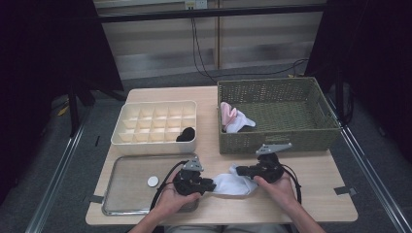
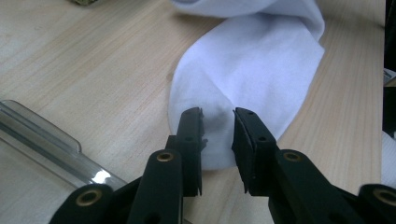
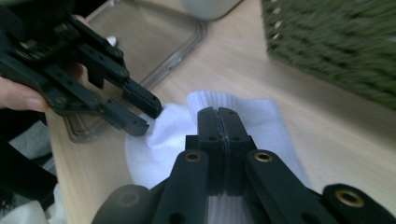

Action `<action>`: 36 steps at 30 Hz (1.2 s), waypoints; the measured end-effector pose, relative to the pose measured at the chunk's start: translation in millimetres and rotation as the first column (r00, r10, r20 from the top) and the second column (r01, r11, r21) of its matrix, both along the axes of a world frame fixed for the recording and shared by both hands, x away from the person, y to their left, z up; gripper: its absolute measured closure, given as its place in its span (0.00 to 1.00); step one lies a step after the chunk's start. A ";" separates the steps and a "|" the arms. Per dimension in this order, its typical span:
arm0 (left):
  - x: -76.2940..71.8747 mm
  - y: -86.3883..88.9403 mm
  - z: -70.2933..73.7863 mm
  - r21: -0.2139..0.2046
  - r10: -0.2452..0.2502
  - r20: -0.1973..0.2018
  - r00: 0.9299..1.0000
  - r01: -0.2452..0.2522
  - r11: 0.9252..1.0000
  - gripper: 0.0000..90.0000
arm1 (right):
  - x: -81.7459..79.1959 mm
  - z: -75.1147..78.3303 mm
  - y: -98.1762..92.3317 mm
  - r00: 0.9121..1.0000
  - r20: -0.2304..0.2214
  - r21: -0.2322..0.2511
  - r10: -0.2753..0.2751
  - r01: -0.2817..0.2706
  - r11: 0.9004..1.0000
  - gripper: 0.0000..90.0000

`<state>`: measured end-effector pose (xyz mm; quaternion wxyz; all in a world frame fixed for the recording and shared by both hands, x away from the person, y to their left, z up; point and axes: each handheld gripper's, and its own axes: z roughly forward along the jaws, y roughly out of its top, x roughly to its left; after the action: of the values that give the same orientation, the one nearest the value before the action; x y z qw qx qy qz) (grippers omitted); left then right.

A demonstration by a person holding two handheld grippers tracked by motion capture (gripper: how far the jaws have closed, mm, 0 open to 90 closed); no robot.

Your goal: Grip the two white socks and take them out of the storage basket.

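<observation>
Right now the white sock [image 1: 232, 184] lies flat on the counter [image 1: 316, 194], stretched between both grippers. The right gripper [image 3: 218, 112] has its jaws pressed together on the sock's ribbed cuff, pinching the fabric. The left gripper [image 2: 217, 114] stands with its jaws slightly spread over the sock's other end, cloth lying between them, though whether the pads press it I cannot tell. Just beside the left gripper sits the metal tray [image 1: 126, 194]; beyond the right gripper stands the green wicker basket [image 1: 277, 141].

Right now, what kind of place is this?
Probably a lab-style recording spot set up for sorting socks: a small wooden table ringed by dark curtains, a white sock on it, a green wicker basket and a white divided organizer box.
</observation>
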<state>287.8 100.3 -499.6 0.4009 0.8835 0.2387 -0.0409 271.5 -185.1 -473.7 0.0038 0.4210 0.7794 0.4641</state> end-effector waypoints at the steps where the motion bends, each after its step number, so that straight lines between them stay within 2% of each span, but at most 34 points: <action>1: -0.6 -0.2 0.4 0.005 0.004 0.001 1.000 -0.004 1.000 0.80 | -2.4 3.7 -6.6 1.000 0.008 0.019 -0.012 0.012 1.000 0.99; 9: -0.4 -0.3 0.3 0.003 0.017 0.006 1.000 -0.017 1.000 0.76 | -20.0 14.4 -47.3 0.995 0.033 0.063 -0.093 0.091 0.994 0.99; 13: -0.7 -0.1 0.2 0.001 0.029 0.008 1.000 -0.029 1.000 0.75 | -23.8 21.5 -64.8 0.989 0.056 0.085 -0.138 0.133 0.987 0.99; 18: -1.7 0.6 -0.1 -0.010 0.039 0.000 0.999 -0.039 0.999 0.68 | -29.7 19.0 -82.6 0.984 0.055 0.073 -0.172 0.168 0.983 0.99; 21: -5.9 -1.9 0.7 0.002 0.029 0.027 0.999 -0.029 1.000 0.65 | -34.4 16.5 -90.0 0.981 0.051 0.065 -0.188 0.184 0.981 0.99; 29: -5.0 -0.7 1.9 0.000 0.035 0.008 0.999 -0.035 0.999 0.64 | -51.6 13.3 -105.0 0.976 0.040 0.060 -0.215 0.212 0.975 0.89; 30: -4.3 -0.2 2.6 0.007 0.025 0.013 1.000 -0.025 1.000 0.65 | -52.8 12.9 -106.0 0.977 0.039 0.053 -0.208 0.206 0.977 0.88; 32: -4.0 0.2 4.7 0.003 0.024 0.018 1.000 -0.024 1.000 0.68 | -53.2 12.3 -106.6 0.975 0.039 0.051 -0.218 0.216 0.975 0.82; 34: -3.4 1.7 6.6 -0.011 0.023 0.023 0.999 -0.023 1.000 0.72 | -53.0 12.6 -107.8 0.975 0.038 0.048 -0.219 0.217 0.975 0.81; 36: -3.7 2.2 7.2 -0.014 0.019 0.020 1.000 -0.019 1.000 0.74 | -53.8 14.7 -109.3 0.971 0.034 0.036 -0.237 0.235 0.971 0.77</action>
<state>284.1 102.5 -492.4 0.4099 0.8787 0.2427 -0.0301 217.7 -294.4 -458.9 0.0672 0.5017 0.7160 0.4807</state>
